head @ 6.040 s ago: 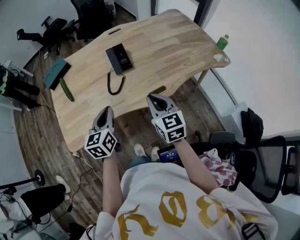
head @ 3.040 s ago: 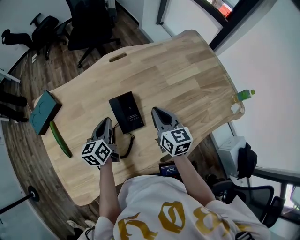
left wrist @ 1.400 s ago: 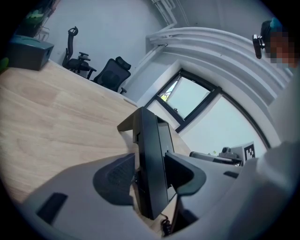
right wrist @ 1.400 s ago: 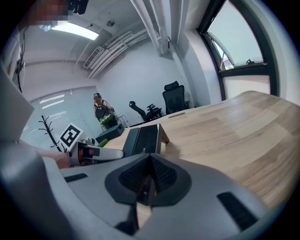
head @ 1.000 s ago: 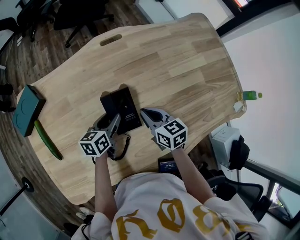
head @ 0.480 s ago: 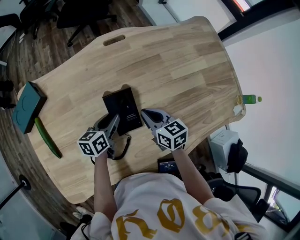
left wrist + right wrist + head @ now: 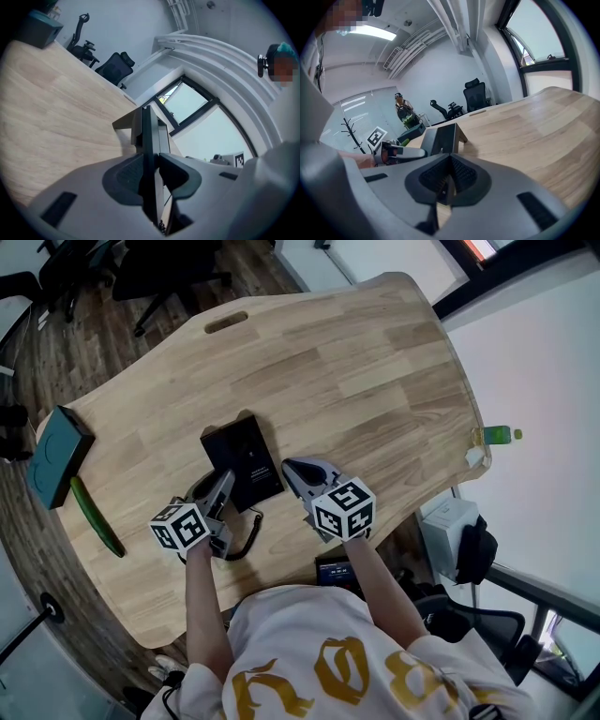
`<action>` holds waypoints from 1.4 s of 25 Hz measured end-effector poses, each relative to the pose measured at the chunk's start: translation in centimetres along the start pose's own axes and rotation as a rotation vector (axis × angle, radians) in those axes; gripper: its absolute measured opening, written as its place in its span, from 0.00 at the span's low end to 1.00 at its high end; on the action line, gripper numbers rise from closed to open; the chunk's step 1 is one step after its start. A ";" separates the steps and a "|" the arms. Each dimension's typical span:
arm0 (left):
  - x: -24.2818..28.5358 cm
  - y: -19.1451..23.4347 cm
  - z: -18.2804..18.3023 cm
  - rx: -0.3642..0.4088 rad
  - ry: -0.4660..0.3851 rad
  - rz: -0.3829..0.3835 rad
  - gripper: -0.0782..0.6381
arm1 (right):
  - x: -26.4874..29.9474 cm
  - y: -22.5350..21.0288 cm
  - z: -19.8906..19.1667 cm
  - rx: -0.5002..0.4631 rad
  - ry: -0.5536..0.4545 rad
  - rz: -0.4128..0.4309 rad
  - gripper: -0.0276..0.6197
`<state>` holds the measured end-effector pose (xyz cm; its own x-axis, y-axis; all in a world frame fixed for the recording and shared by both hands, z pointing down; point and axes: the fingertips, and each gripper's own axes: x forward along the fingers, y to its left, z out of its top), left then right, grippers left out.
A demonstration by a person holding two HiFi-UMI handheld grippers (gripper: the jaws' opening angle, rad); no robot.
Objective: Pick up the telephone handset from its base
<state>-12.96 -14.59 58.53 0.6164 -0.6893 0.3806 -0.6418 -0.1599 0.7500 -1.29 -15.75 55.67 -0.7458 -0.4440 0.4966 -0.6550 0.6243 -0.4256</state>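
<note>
A black telephone (image 7: 246,460) lies on the wooden table (image 7: 356,362), its coiled cord (image 7: 246,535) trailing toward the near edge. The handset (image 7: 218,460) lies along the phone's left side. My left gripper (image 7: 225,482) is at the handset's near end. In the left gripper view the handset (image 7: 149,133) shows edge-on as a dark slab between the closing jaws of the left gripper (image 7: 151,161), both pads against it. My right gripper (image 7: 291,468) rests just right of the phone, shut and empty. In the right gripper view the phone (image 7: 443,138) is ahead of the right gripper (image 7: 450,161).
A teal box (image 7: 58,456) and a long green object (image 7: 94,519) lie at the table's left end. A green bottle (image 7: 497,435) stands at the right corner. Office chairs (image 7: 159,268) are on the floor beyond the table's far edge. A person (image 7: 404,112) stands far off.
The left gripper's jaws have closed in on the handset and its marker cube has rolled a little. Neither hand has shifted place; the right gripper is unchanged.
</note>
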 end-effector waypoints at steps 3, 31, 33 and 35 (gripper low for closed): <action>0.0 -0.1 -0.1 0.013 0.005 0.014 0.26 | 0.0 0.1 -0.4 -0.002 0.012 -0.005 0.05; -1.1 -0.9 0.5 0.039 -0.002 0.015 0.22 | -0.2 1.1 -0.3 0.008 -0.001 0.030 0.05; -1.1 -1.4 0.6 0.057 0.003 -0.006 0.22 | -0.3 1.3 0.0 0.014 -0.012 0.038 0.05; -0.9 -1.8 0.6 0.064 0.009 -0.018 0.21 | -0.5 1.3 0.1 0.015 -0.020 0.034 0.05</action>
<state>-12.68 -14.14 56.52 0.6322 -0.6793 0.3726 -0.6583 -0.2174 0.7207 -1.81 -14.79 54.81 -0.7697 -0.4355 0.4669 -0.6311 0.6297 -0.4530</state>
